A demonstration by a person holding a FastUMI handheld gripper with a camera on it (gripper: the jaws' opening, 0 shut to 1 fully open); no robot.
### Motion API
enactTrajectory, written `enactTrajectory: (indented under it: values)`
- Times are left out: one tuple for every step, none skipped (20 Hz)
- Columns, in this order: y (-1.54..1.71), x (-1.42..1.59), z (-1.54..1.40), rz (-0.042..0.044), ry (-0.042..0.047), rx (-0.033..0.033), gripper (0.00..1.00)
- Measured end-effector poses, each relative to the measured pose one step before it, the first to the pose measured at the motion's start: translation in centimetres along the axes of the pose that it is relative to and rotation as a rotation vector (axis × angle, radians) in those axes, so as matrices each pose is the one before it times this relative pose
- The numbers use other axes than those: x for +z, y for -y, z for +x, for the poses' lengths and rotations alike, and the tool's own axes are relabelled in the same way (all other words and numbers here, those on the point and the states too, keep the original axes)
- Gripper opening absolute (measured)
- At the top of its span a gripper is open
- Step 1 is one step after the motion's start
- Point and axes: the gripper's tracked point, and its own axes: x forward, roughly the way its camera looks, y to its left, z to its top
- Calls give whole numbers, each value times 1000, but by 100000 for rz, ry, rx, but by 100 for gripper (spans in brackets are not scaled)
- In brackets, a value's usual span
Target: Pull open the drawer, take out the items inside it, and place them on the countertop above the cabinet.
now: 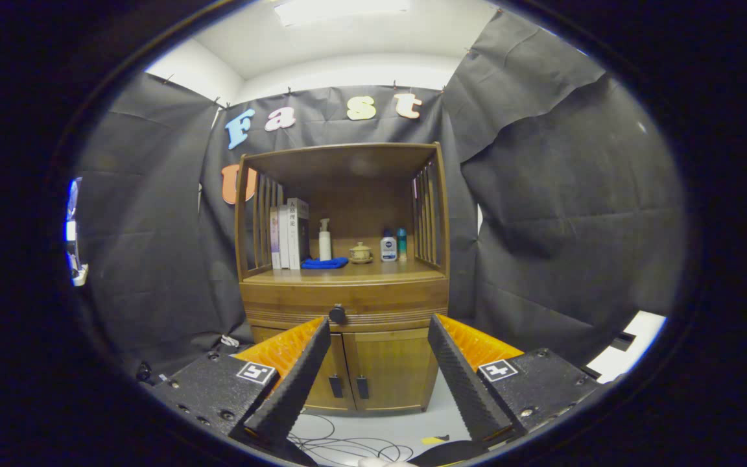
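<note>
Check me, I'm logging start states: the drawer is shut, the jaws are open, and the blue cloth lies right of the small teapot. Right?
Not quite. In the gripper view the blue cloth lies left of the teapot, beside the books. The drawer is shut and the gripper has its jaws open, as you said.

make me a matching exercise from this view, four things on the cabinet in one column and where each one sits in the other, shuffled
The gripper is open, its fingers apart, short of the closed drawer.

Things
1. books
2. blue cloth
3. small lidded pot
4. drawer knob

Places
A. just beyond the fingertip of one finger, on the drawer front
B. on the countertop, between the pump bottle and the two small bottles
C. upright against the slatted side of the shelf
D. flat on the countertop at the foot of the pump bottle

Pairs: 1-C, 2-D, 3-B, 4-A
</note>
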Motion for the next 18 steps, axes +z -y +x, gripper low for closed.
enactTrajectory:
  values:
    - [-90, -93, -26, 59, -177, 93, 99]
    - [6, 50, 4, -44, -95, -14, 99]
    - [63, -16, 10, -22, -58, 83, 99]
    - [-5, 64, 19, 121, 17, 90, 99]
    - [-84, -46, 7, 41, -112, 126, 99]
    - [-27, -114, 114, -43, -407, 54, 99]
    - [-68, -100, 126, 33, -298, 3, 99]
    - [-25, -5, 91, 225, -257, 157, 99]
    - [-84, -2, 58, 197, -93, 112, 99]
    - [-91, 102, 179, 34, -97, 150, 99]
    - [-51, -78, 376, -102, -276, 41, 99]
    - [-126, 212, 397, -122, 2, 376, 99]
    - [-238, 227, 404, -230, 283, 294, 99]
    - [-220, 294, 732, -389, 190, 427, 99]
    - [-313, 187, 806, -446, 172, 712, 99]
    - [-410, 471, 1097, -465, 806, 683, 99]
    - [-399, 357, 1073, -389, 465, 730, 99]
    - [-562, 345, 1333, -443, 29, 1675, 99]
